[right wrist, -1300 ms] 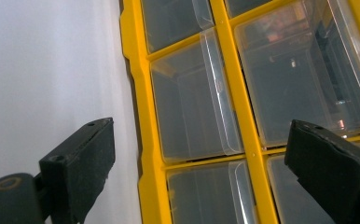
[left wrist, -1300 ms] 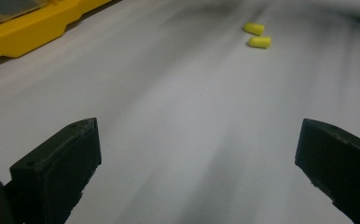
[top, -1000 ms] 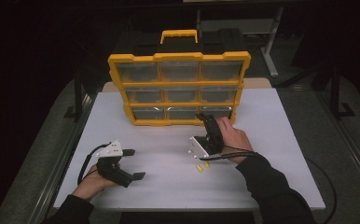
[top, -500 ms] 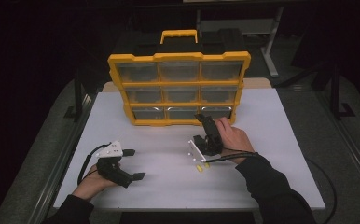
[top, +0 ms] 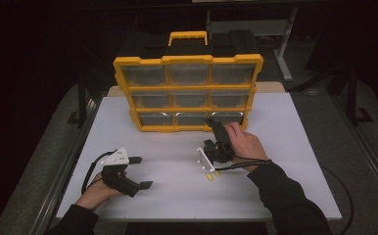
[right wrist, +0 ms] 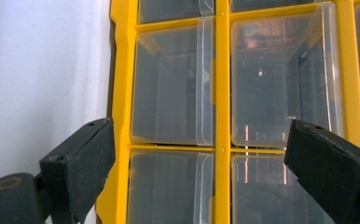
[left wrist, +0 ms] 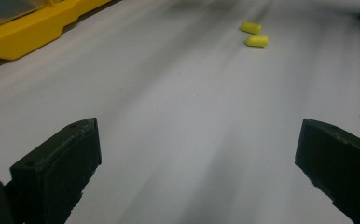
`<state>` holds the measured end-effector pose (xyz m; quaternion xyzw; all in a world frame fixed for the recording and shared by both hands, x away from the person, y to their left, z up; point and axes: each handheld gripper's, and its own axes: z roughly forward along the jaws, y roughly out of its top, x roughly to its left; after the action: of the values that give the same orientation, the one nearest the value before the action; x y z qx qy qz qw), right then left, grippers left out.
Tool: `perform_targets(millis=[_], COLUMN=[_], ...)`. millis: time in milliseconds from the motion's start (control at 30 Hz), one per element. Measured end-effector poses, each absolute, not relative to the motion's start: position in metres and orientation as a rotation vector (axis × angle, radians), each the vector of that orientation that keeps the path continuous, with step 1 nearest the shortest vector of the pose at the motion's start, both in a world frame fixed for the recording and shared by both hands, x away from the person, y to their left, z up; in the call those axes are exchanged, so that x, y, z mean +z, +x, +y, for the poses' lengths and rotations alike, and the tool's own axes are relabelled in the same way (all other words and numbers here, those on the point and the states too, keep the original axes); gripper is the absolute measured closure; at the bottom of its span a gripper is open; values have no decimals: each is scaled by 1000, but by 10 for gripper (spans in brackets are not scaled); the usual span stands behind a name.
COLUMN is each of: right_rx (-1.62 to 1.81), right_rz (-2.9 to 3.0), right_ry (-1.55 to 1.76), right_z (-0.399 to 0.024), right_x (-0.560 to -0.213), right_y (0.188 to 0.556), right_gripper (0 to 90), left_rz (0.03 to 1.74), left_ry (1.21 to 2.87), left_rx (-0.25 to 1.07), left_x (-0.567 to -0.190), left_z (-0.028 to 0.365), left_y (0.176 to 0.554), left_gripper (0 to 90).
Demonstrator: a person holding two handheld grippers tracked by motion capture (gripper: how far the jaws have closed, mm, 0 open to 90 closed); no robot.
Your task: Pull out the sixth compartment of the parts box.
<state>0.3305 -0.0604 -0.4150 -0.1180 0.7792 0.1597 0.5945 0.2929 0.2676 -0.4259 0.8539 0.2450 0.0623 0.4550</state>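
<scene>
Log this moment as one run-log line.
right gripper: open, at organizer bottom-right drawer | left gripper: open, low over table | earplugs: two, loose on table

Your yellow organizer (top: 188, 93) stands upright at the back of the white bench (top: 285, 147), nine clear drawers (right wrist: 173, 84) in three rows, all shut, black-and-yellow handle on top. Two small yellow plugs (left wrist: 255, 35) lie side by side before it, near your right hand.

Glossy yellow plastic organizer frame (top: 187, 60), clear shiny plastic drawers (right wrist: 171, 84), matt smooth white tabletop (top: 285, 127), soft matt yellow foam earplugs (left wrist: 256, 41), matt black plastic gripper jaws
</scene>
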Motion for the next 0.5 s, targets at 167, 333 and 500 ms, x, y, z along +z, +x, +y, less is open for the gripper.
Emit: perform_targets(millis=[167, 333, 500], right_rx=[362, 348, 335], right_rz=[1803, 1795, 1787], right_ry=[-266, -254, -245], right_z=[-62, -65, -67], right_x=[-413, -411, -409], right_y=[331, 332, 334], right_gripper=[82, 81, 81], left_rz=[604, 604, 604], left_ry=[2107, 2107, 2107], left_rx=[153, 154, 154], left_x=[-426, -426, -426], left_z=[267, 267, 267], left_y=[293, 293, 293], left_gripper=[0, 0, 0])
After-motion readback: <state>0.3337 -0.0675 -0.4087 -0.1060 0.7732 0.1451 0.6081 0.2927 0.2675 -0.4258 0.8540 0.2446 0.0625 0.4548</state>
